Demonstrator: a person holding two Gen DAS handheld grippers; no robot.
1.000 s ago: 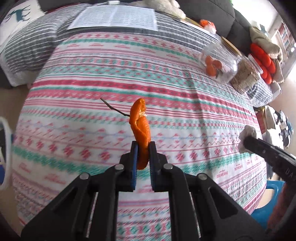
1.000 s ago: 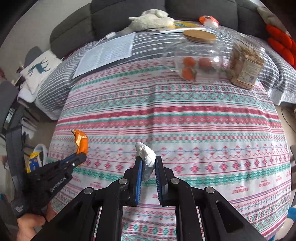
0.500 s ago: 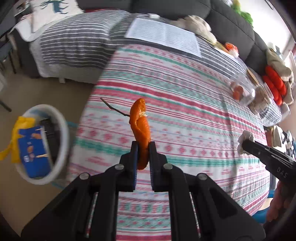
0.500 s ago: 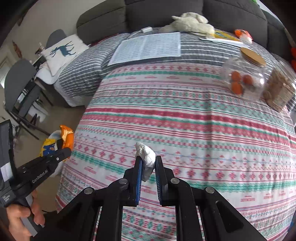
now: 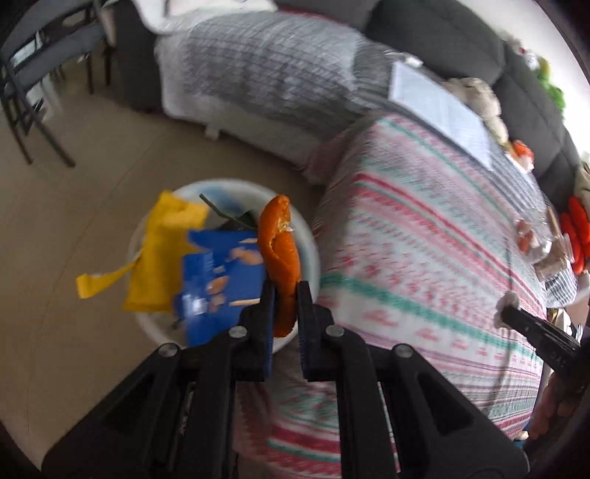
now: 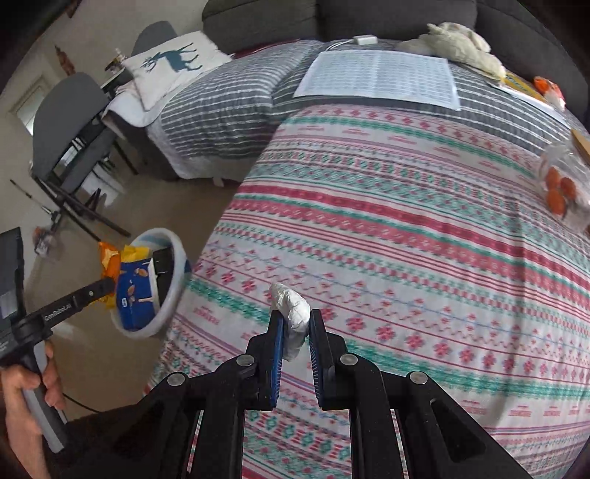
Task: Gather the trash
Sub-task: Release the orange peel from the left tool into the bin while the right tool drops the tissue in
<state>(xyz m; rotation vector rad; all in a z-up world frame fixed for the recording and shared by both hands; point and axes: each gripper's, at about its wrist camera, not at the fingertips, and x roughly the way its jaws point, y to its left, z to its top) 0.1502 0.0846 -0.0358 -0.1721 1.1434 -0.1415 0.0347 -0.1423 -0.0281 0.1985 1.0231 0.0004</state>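
An orange peel [image 5: 280,254] stands up between the jaws of the left gripper [image 5: 284,306], which are closed tight on its lower end, and in the left wrist view it hangs over the rim of a white bin [image 5: 313,258] that stands on the beige floor [image 5: 66,206] just beside the bed; the same peel [image 6: 110,263] shows in the right wrist view at the tip of the left gripper [image 6: 108,285], in front of the bin [image 6: 176,280]. The bin already holds a blue snack packet [image 5: 221,283], a yellow wrapper [image 5: 162,250] that spills over its edge, and something dark with a thin stem near the far side. The right gripper [image 6: 295,328] is clamped on a crumpled white tissue [image 6: 291,309], held above the patterned blanket [image 6: 405,228] with red, green and white bands, well apart from the bin; between it and the bin lie the blanket's edge and the left gripper with the hand [image 6: 25,401] that grips its handle. Farther out on the bed are a grey striped cover [image 6: 221,107], a printed white sheet [image 6: 379,79], a pale soft toy [image 6: 453,40] and a clear jar [image 6: 564,191] with orange fruit inside near the right edge. A cushion with a deer print [image 6: 173,62] lies at the head of the grey cover, a dark sofa back [image 6: 387,14] runs behind, and grey chairs [image 6: 70,121] stand on the floor to the left. The left wrist view is blurred
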